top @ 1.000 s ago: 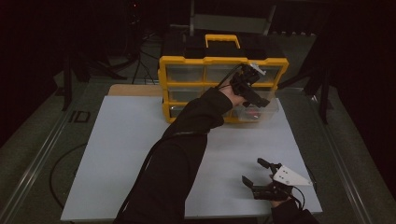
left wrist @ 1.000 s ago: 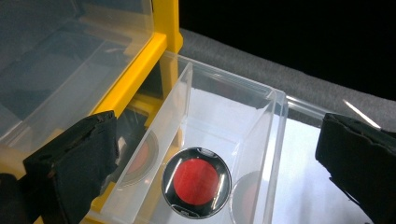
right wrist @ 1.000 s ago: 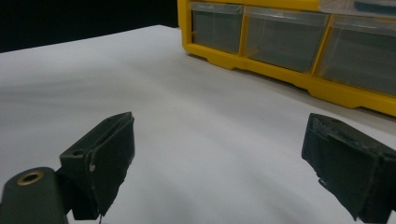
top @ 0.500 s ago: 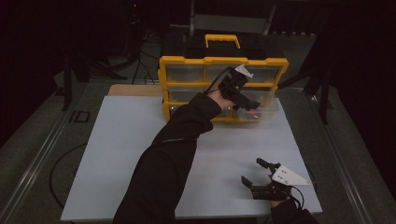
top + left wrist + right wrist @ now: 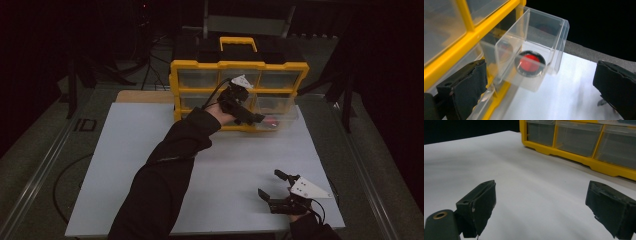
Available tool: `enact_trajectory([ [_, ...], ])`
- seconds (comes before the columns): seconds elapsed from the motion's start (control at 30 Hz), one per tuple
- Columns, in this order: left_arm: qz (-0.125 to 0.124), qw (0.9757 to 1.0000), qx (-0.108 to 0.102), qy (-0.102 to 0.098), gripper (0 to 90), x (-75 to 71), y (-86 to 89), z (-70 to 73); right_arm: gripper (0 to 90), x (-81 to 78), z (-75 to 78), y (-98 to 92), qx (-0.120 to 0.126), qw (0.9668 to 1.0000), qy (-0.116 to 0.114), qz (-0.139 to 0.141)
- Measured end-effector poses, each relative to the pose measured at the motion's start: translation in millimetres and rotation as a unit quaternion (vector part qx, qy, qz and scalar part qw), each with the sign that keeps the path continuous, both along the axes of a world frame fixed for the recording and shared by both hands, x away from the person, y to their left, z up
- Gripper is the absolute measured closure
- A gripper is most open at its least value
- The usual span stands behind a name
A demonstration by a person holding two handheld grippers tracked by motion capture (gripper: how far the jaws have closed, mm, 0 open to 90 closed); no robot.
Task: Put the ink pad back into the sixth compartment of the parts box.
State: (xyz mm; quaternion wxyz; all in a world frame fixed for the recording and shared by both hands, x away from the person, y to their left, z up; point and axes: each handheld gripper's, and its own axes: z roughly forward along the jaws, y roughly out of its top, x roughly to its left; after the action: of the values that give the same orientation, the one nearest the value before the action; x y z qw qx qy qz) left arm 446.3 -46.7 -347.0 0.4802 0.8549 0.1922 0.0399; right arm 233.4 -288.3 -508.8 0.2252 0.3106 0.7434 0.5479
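Observation:
A yellow organizer (image 5: 239,65) with clear drawers stands at the back of the white table (image 5: 125,165). Its lower right drawer (image 5: 282,119) is pulled out, and a round red disc with a dark rim (image 5: 271,120) lies inside. In the left gripper view the drawer (image 5: 534,37) juts out of the frame with the disc (image 5: 530,62) on its floor. My left gripper (image 5: 250,119) hovers open just in front of that drawer, holding nothing (image 5: 540,83). Near the front right of the table my right gripper (image 5: 270,184) rests open and empty (image 5: 549,205).
The other drawers of the organizer (image 5: 579,145) are closed. The white table ends close behind my right gripper, with dark floor and metal rails (image 5: 45,170) on either side. A black stand (image 5: 75,85) is at the left rear.
My left gripper has drawn back to the left from over the pulled-out drawer, which stays out. The right gripper has not moved.

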Motion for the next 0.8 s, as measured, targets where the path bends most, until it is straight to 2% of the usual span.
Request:
enact_trajectory([
  [0.37, 0.007, 0.9999, -0.01, 0.008, 0.1, -9.2, 30.7, -11.3, 9.7, 0.2, -0.3, 0.3, -0.003, 1.0, -0.001, 0.002],
  [0.8, 0.009, 0.9997, -0.018, 0.015, 0.1, -18.4, 48.8, -22.4, 9.7, 0.4, -0.9, 0.5, -0.005, 1.0, 0.0, 0.003],
])
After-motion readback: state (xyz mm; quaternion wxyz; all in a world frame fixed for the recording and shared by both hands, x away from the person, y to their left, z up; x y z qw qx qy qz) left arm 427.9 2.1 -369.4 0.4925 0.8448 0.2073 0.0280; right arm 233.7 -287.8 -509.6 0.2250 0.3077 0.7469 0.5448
